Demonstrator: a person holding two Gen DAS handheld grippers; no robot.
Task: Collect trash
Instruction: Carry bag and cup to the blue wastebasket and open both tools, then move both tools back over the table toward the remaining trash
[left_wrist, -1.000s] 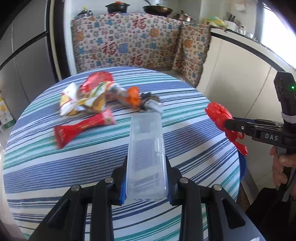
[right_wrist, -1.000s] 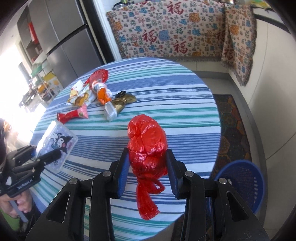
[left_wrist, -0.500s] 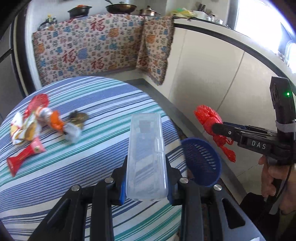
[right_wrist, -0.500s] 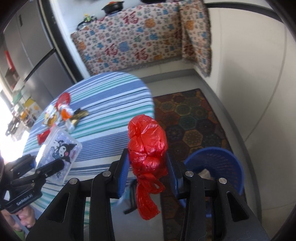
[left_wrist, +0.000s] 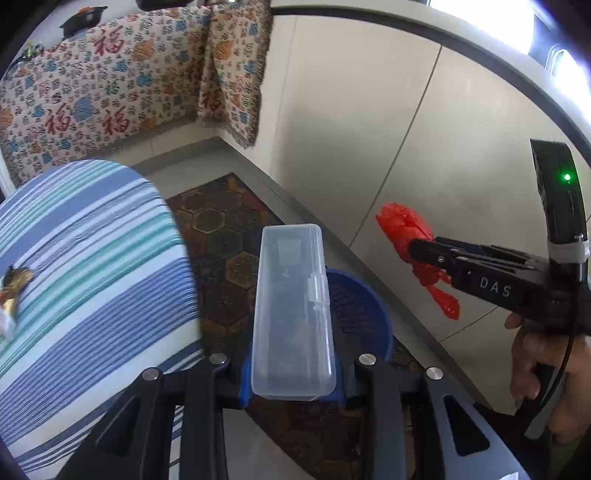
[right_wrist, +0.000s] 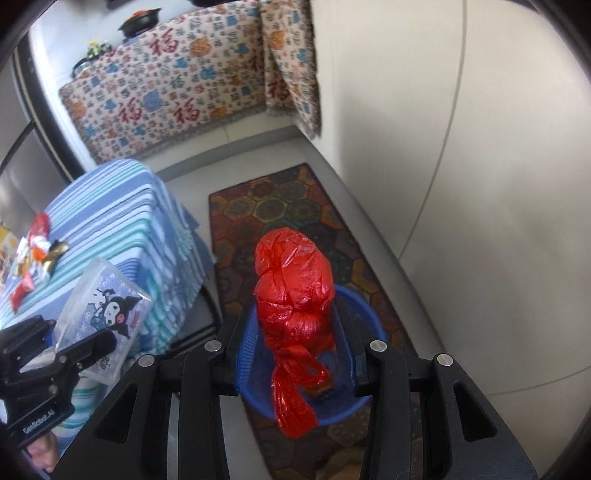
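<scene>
Both grippers are swinging off the striped table (left_wrist: 85, 266) and over toward the blue basket (right_wrist: 364, 314) on the floor, where a second ago they were hanging above the tabletop with the wrapper pile right ahead of them. Now the left gripper (left_wrist: 293, 386) is carrying the clear plastic case (left_wrist: 291, 314), its blue pads clamped on the case's near end, and the case is sticking straight out ahead of the fingers. Just beyond and beneath the case's far half, the basket's rim (left_wrist: 369, 295) is showing, standing on the patterned rug (left_wrist: 221, 229). Off to the right of that claw, the right gripper (left_wrist: 417, 251) is coming in level, held by a hand (left_wrist: 535, 354).

From the right wrist, the right gripper (right_wrist: 295, 334) is squeezing the red plastic bag (right_wrist: 295, 291), pads pressed into both sides of the crumpled bundle, the knotted tail dangling below the fingers. The basket is sitting directly under and behind the bag. To the left of this claw, the left gripper (right_wrist: 86, 345) is showing the case (right_wrist: 105, 314) from its printed side, a cartoon figure on it. Further left, the wrapper pile (right_wrist: 35, 251) is lying on the table, well apart from both claws
</scene>
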